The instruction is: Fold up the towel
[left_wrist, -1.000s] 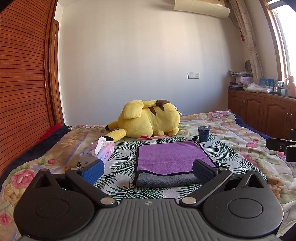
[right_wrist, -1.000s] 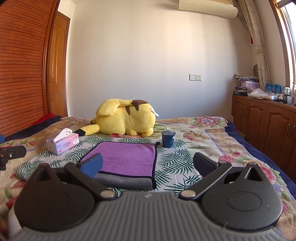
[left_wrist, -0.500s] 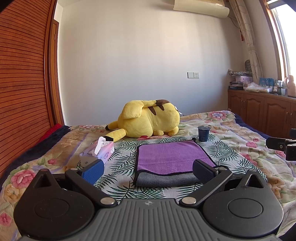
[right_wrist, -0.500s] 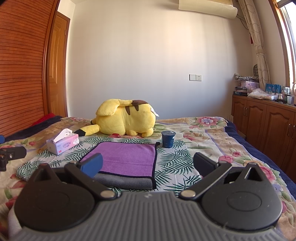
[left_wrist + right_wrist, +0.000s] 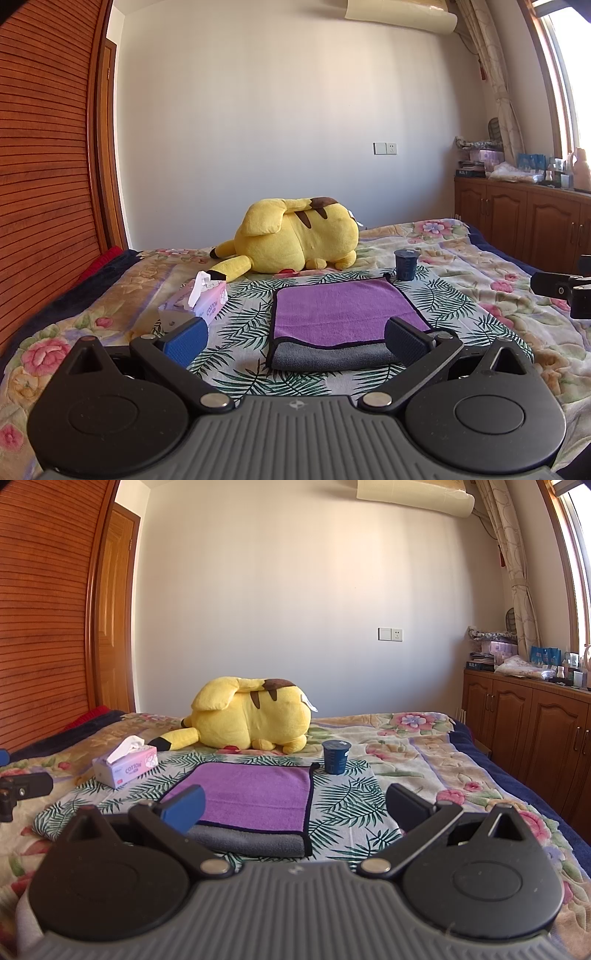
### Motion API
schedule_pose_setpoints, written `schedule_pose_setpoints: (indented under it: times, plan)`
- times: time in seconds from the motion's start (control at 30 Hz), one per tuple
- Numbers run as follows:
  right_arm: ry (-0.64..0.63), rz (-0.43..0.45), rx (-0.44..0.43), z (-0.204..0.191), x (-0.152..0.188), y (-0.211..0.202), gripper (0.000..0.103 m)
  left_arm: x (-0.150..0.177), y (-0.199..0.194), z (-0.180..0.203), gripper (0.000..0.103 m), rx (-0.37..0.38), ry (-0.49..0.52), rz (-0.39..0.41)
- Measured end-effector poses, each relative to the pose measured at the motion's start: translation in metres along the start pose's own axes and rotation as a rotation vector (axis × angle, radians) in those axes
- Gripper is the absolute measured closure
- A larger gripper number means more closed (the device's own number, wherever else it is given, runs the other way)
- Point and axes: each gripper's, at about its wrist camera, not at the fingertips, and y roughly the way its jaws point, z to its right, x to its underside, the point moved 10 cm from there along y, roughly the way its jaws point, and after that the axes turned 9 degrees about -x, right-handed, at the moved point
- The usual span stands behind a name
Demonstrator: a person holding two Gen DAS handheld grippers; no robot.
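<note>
A towel, purple on top with a grey underside, lies folded flat on the leaf-print cloth on the bed; it shows in the left wrist view (image 5: 340, 314) and in the right wrist view (image 5: 251, 797). My left gripper (image 5: 295, 338) is open and empty, held just in front of the towel's near grey edge. My right gripper (image 5: 293, 806) is open and empty, in front of the towel's near right corner. Neither gripper touches the towel.
A yellow plush toy (image 5: 295, 236) lies behind the towel. A pink tissue box (image 5: 201, 304) sits to the towel's left. A dark blue cup (image 5: 335, 757) stands at its far right corner. Wooden cabinets (image 5: 535, 731) line the right wall.
</note>
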Motion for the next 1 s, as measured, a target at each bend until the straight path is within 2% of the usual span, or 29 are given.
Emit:
schedule_pose_setpoints:
  times: [0.33,0.53,1.0]
  plan:
    - [-0.005,-0.019,-0.003,0.000,-0.001,0.003,0.000,0.006,0.006,0.004,0.016,0.002,0.024,-0.042]
    - [-0.010,-0.061,0.001,-0.002,0.006,0.013,0.000,0.012,0.014,0.006,0.016,0.000,0.042,-0.072]
    - [-0.026,-0.109,-0.039,-0.011,0.013,0.029,0.000,0.019,0.030,0.013,0.016,0.006,0.064,-0.118]
